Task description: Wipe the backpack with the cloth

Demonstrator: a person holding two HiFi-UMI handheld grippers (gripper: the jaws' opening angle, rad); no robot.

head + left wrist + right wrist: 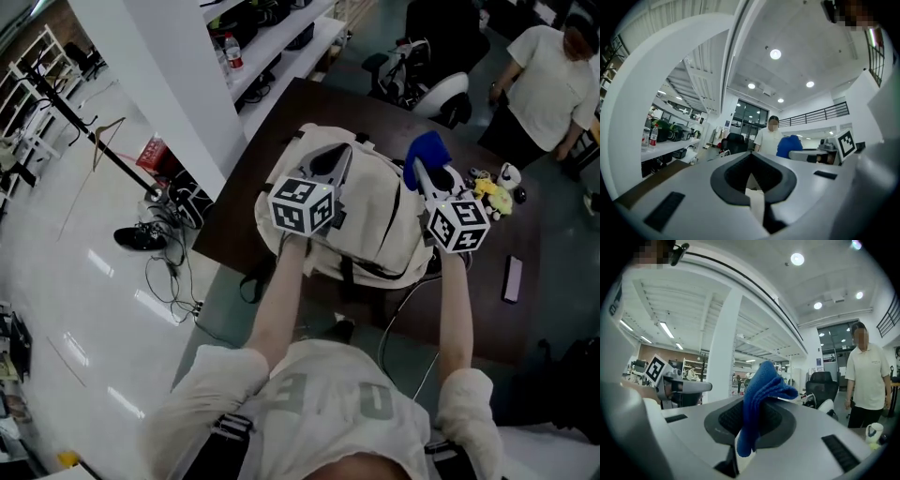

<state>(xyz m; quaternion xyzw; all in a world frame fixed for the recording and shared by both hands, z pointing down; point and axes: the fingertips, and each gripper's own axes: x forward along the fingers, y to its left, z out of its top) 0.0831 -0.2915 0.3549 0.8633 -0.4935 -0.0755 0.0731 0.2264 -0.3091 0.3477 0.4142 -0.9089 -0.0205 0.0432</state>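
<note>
Your right gripper's (422, 178) fingers clamped the cloth (759, 390) for wiping the backpack (375, 234); your left gripper's (328, 167) fingers, pressed together, hung over it, likely to steady it.

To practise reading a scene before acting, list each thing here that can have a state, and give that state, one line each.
Left claw: shut on a pale strap, seemingly the backpack's.
Right claw: shut on the cloth.
Cloth: crumpled, flopping over the claw's tip.
Backpack: resting on the table, left claw at its far end.
Phone: lying flat on the table, screen dark.
</note>
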